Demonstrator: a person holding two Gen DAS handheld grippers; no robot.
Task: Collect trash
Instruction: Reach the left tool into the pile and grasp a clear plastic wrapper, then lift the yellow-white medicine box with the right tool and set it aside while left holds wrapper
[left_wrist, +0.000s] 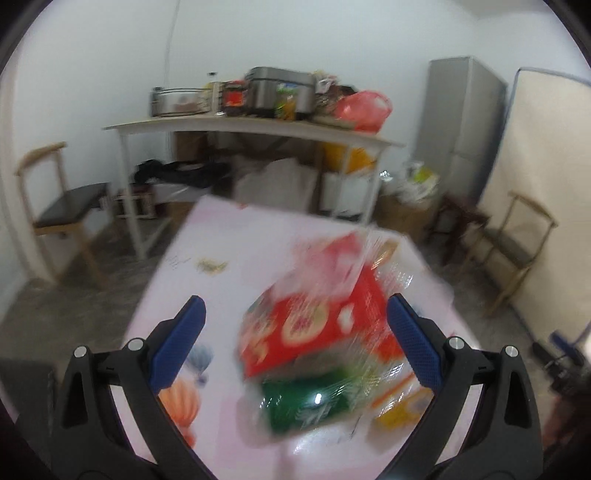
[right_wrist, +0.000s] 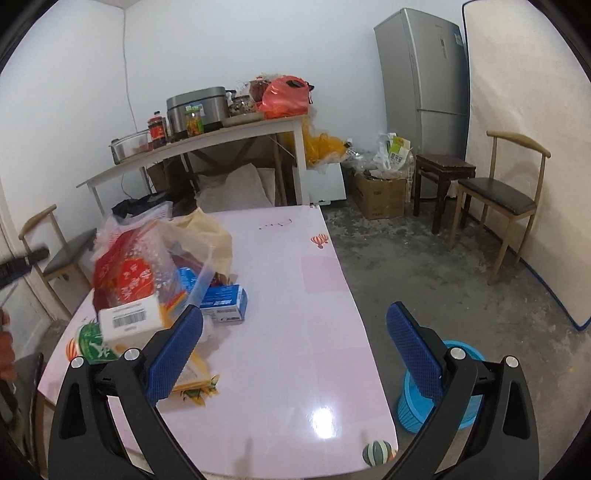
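Observation:
A heap of trash lies on the pink table (right_wrist: 295, 295): a clear plastic bag holding a red package (right_wrist: 125, 277), a white barcoded box (right_wrist: 129, 319), a blue and white carton (right_wrist: 225, 301), a brown paper bag (right_wrist: 207, 232) and a yellow wrapper (right_wrist: 195, 384). In the left wrist view the red and green packaging (left_wrist: 317, 343) is blurred, lying between and just beyond the fingers of my left gripper (left_wrist: 295, 339), which is open. My right gripper (right_wrist: 295, 350) is open and empty over the table's near right part, to the right of the heap. A blue waste basket (right_wrist: 436, 402) stands on the floor beside the table.
A cluttered side table (right_wrist: 207, 138) with a rice cooker (right_wrist: 195, 109) and a red bag (right_wrist: 286, 96) stands at the back wall. A fridge (right_wrist: 421, 85), a cardboard box (right_wrist: 380, 195), a dark stool (right_wrist: 443, 173) and chairs (right_wrist: 498, 195) stand around on the concrete floor.

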